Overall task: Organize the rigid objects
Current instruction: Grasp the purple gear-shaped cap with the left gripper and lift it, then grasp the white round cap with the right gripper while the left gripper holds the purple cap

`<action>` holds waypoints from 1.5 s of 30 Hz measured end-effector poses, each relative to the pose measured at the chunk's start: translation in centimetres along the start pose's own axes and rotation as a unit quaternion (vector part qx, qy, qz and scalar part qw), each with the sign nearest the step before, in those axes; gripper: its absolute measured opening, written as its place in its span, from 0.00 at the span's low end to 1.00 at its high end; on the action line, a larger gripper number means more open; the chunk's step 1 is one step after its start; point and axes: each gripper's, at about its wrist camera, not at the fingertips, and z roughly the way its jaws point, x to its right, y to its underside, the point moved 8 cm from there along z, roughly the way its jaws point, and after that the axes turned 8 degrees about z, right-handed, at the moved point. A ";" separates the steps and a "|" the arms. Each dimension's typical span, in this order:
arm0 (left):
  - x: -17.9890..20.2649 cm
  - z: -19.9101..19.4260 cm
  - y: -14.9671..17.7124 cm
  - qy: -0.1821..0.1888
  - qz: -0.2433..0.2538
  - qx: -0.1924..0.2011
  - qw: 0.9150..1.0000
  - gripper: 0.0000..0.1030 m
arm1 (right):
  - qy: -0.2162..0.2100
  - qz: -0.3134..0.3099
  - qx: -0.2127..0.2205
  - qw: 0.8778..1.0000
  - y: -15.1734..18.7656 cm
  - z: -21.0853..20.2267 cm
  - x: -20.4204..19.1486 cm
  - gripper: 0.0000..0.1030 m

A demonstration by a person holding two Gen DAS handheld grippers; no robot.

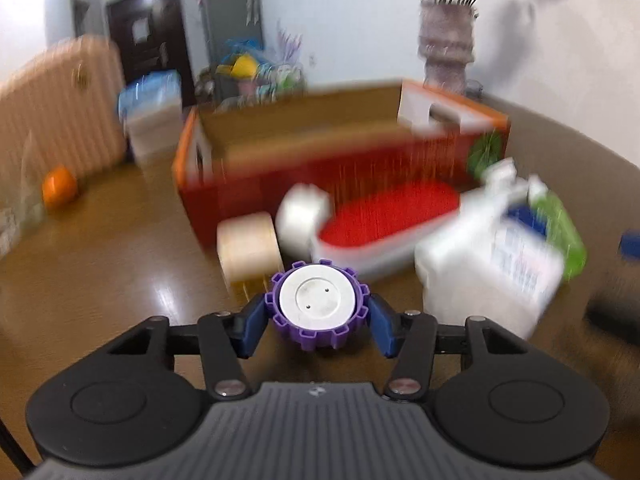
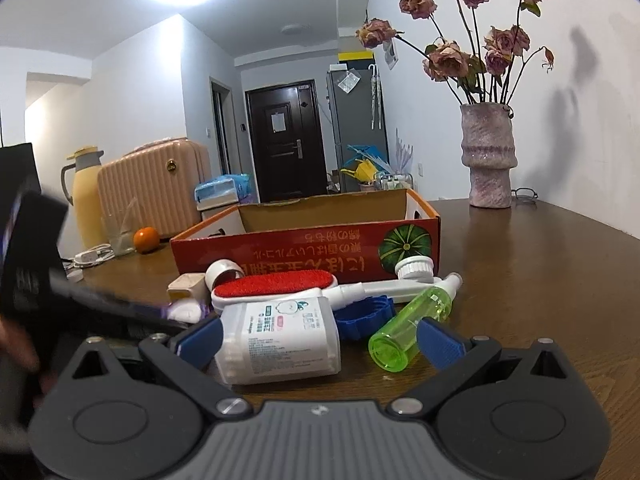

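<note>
So the left claw [image 1: 318,312] has its blue pads [image 1: 252,330] pinching a purple toothed wheel [image 1: 318,306] with a white centre, one pad on each side, and the wheel sits just off or on the counter [image 1: 100,280] right in front of the pile. Looks to me like the pick-up step: wheel grabbed, not yet put away. Next move is probably lifting it clear over the near wall of the red-and-orange cardboard box [image 2: 308,240] behind the pile and dropping it inside, without knocking the clutter between.

The right claw [image 2: 320,338] is spread wide and holding nothing. A white bottle [image 2: 280,340] lies on its side between its fingers, close to the left pad, and a green spray bottle [image 2: 412,328] lies against the right one. Behind those: a red lint brush [image 2: 276,286] and a blue toothed ring [image 2: 362,318].

Writing: the box front has pale characters printed upside down next to a green squash picture, too hard for me to read. The white bottle's label has small print, illegible.
</note>
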 end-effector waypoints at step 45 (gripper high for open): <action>-9.8 -7.6 10.2 -0.004 -0.114 -0.002 0.993 0.53 | 0.002 -0.099 -0.145 0.984 1.5 9.9 -11.9 0.68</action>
